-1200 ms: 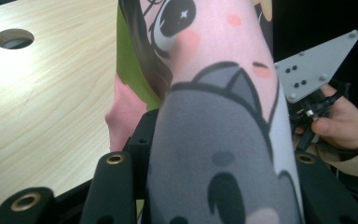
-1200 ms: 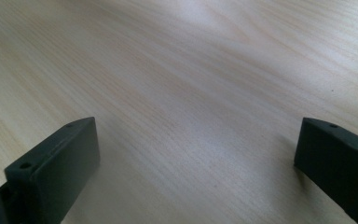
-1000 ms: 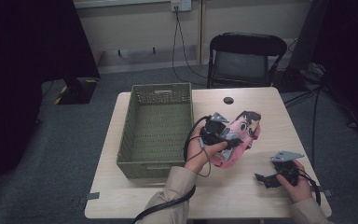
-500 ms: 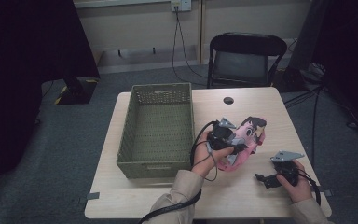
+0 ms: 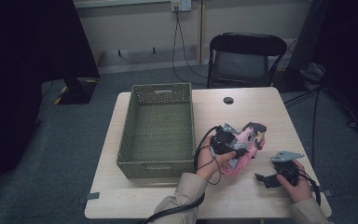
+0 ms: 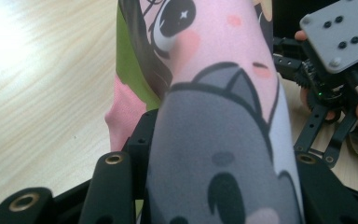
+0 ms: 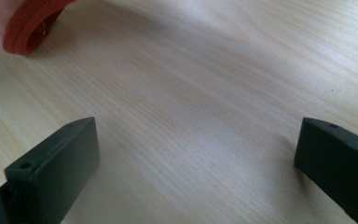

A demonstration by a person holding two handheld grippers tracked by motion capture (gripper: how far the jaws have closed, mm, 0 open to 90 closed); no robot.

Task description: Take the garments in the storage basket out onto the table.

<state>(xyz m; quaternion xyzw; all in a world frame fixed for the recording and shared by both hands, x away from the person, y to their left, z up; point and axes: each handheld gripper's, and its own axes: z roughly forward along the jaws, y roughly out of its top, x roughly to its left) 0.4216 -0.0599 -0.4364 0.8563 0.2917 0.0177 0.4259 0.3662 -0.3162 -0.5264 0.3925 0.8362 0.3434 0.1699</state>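
A pink printed pillow (image 5: 246,148) lies on the table (image 5: 261,112), right of the green basket (image 5: 158,133), clamped between the jaws of the left gripper (image 5: 235,151). In the left gripper view the pillow's (image 6: 214,116) cartoon print fills the space between both jaws. The right gripper (image 5: 266,178) rests on the table near the front edge, just beside the pillow, its jaws spread wide over bare wood.

My left claw (image 5: 233,148) clamps the cushion (image 6: 214,140), which hides the pads and runs off the top and bottom of the left gripper view. A red-rimmed thing (image 7: 25,28), blurred, is cut off at my right gripper view's corner; what it is I cannot tell.
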